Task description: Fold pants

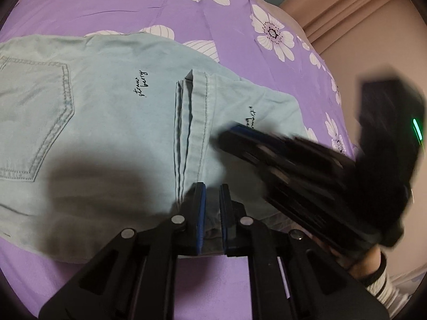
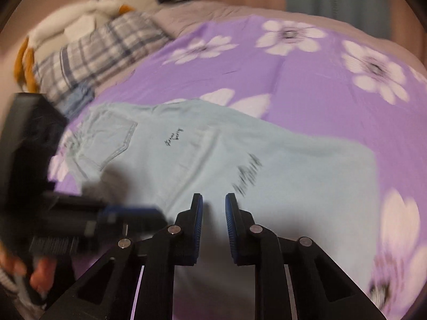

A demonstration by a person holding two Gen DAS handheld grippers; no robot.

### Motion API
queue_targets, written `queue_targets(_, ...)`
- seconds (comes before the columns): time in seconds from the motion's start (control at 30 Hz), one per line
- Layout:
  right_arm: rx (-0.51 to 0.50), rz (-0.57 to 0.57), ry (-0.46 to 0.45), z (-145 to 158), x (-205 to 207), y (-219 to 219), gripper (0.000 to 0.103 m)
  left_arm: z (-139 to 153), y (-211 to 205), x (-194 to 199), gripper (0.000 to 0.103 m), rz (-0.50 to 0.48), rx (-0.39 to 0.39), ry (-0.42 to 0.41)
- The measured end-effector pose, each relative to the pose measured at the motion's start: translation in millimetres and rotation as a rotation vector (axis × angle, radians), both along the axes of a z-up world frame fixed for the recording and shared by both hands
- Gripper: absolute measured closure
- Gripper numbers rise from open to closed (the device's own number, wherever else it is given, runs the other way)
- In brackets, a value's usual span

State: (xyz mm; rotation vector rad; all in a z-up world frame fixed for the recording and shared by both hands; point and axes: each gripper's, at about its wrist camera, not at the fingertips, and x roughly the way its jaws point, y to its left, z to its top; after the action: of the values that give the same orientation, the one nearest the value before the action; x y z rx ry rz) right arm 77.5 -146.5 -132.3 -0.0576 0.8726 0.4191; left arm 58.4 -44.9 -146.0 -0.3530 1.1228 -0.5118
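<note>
Pale blue pants (image 1: 106,122) lie folded on a purple flowered bed sheet (image 1: 133,8), with a back pocket at the left and the stacked leg hems (image 1: 192,122) in the middle. My left gripper (image 1: 212,189) sits at the pants' near edge, its blue pads close together with a dark fold of the cloth between them. The right gripper (image 1: 229,136) reaches in from the right, blurred, its tip over the folded leg. In the right wrist view the right gripper (image 2: 213,200) hovers over the pants (image 2: 280,176) with its jaws apart and nothing pinched. The left gripper (image 2: 133,213) shows blurred at the left.
A plaid cloth (image 2: 96,53) and a white and orange plush toy (image 2: 80,18) lie at the bed's far left. A beige wall and curtain (image 1: 347,18) stand past the bed's right edge. A hand (image 2: 34,274) holds the left gripper.
</note>
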Motion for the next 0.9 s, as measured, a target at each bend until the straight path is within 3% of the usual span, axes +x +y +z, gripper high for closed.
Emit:
queue_targets(0.13, -0.016, 0.006, 0.055, -8.3, 35.1, 21.7, 0.093, -3.5, 2.1, 3.9, 0.093, 0.011, -0.044, 0.019)
queue_targets(0.27, 0.03, -0.053, 0.12, -7.2, 63.0, 23.7, 0.094, -4.3, 2.5, 5.3, 0.093, 0.015, -0.055, 0.023)
queue_targets(0.4, 0.065, -0.061, 0.111, -7.4, 52.6, 18.7, 0.094, -5.2, 2.0, 7.1, 0.093, 0.015, -0.063, 0.032)
queue_targets(0.5, 0.088, -0.081, 0.096, -1.0, 27.3, 6.5, 0.094, -4.6, 1.3, 8.0, 0.093, 0.019, -0.063, 0.034)
queue_targets(0.6, 0.025, -0.091, 0.041, 3.4, -11.9, -1.4, 0.094, -4.7, 0.4, 7.9, 0.093, 0.019, -0.059, 0.034)
queue_targets(0.73, -0.055, -0.071, 0.042, -11.8, -63.2, -5.3, 0.094, -4.1, 0.6, 4.5, 0.093, 0.018, -0.041, 0.021)
queue_targets(0.83, -0.073, -0.076, -0.036, -7.4, -98.4, -10.0, 0.094, -2.1, 0.0, 3.6, 0.093, 0.025, -0.038, 0.017)
queue_targets(0.9, -0.036, -0.087, -0.016, -3.9, -106.7, -15.8, 0.088, 4.4, 5.3, -0.3, 0.085, 0.036, -0.05, 0.014)
